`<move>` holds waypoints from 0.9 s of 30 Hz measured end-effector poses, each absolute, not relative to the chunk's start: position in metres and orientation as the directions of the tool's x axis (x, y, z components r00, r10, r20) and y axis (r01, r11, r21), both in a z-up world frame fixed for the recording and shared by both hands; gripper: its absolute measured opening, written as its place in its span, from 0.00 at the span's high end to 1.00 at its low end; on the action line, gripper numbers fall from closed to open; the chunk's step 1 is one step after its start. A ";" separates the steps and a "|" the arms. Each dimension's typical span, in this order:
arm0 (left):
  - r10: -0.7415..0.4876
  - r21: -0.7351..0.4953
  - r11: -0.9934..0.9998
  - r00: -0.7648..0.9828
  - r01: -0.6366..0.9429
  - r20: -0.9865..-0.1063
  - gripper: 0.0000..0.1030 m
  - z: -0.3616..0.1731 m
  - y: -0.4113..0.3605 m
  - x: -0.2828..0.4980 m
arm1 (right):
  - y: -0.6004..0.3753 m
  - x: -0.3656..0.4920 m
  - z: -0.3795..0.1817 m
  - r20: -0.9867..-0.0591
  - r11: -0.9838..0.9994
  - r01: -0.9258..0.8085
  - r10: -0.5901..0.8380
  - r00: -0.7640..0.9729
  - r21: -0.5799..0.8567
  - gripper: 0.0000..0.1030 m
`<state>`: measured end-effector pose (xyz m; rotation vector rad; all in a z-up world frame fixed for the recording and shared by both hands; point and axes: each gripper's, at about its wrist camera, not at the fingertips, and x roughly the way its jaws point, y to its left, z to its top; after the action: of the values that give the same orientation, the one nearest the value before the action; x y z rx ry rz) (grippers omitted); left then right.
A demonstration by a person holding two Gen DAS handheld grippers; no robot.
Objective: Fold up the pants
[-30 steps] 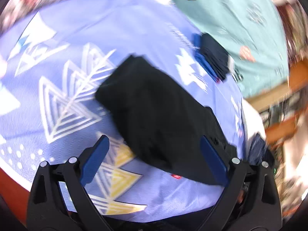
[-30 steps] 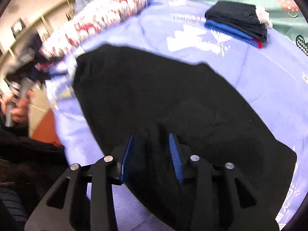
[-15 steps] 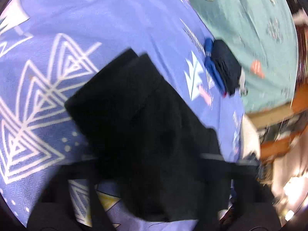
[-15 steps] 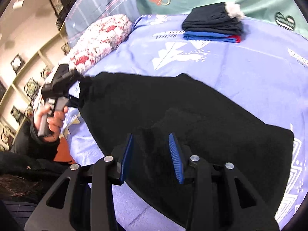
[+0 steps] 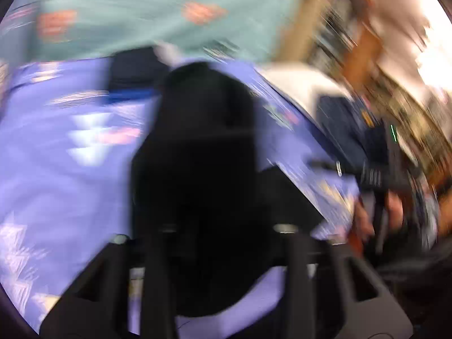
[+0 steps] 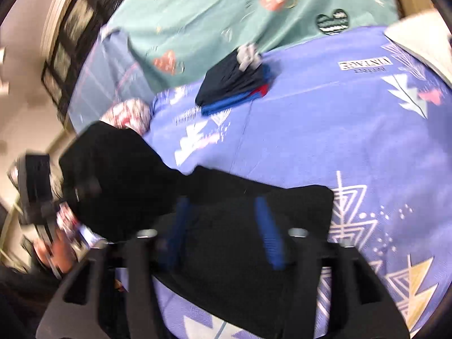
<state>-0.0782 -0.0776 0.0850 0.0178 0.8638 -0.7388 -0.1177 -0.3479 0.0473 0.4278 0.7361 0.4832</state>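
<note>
The black pants (image 6: 243, 226) lie on the purple patterned bedspread (image 6: 339, 130). One end (image 6: 113, 169) is lifted up at the left, held by my left gripper, which shows there (image 6: 36, 192) in a hand. In the blurred left wrist view the black cloth (image 5: 203, 169) fills the space between the fingers; my left gripper (image 5: 223, 226) is shut on it. My right gripper (image 6: 226, 231) stands over the pants with blue pads (image 6: 268, 234) narrowly apart and black cloth between them; whether they pinch it is unclear.
A stack of folded dark and blue clothes (image 6: 234, 84) lies farther back on the bedspread. A teal sheet (image 6: 226, 14) lies behind it. A floral pillow (image 6: 130, 113) lies at the left. Wooden furniture (image 5: 361, 42) stands beyond the bed.
My left gripper went from open above the pants to shut on one end and swung it up and over. The right gripper stayed on the pants while its view turned.
</note>
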 end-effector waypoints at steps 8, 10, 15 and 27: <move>-0.625 -0.405 0.661 0.166 0.632 -0.763 0.10 0.035 -0.120 -0.063 | -0.351 -0.111 -0.009 -0.582 0.718 -0.152 0.654 0.483 0.680 0.08; -0.652 -0.403 0.653 0.207 0.641 -0.729 0.02 0.051 -0.103 -0.070 | -0.345 -0.111 -0.009 -0.607 0.737 -0.159 0.642 0.469 0.657 0.08; -0.660 -0.432 0.682 0.242 0.590 -0.711 0.02 0.048 -0.063 -0.078 | -0.330 -0.104 -0.006 -0.632 0.734 -0.177 0.661 0.405 0.655 0.08; -0.678 -0.498 0.681 0.206 0.536 -0.705 0.02 0.026 -0.055 -0.069 | -0.304 -0.091 0.004 -0.669 0.734 -0.272 0.679 0.301 0.623 0.71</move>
<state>-0.0695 -0.0545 0.0262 -0.1559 1.0675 -0.8507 -0.0906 -0.3037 0.0036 0.4340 1.0942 0.6578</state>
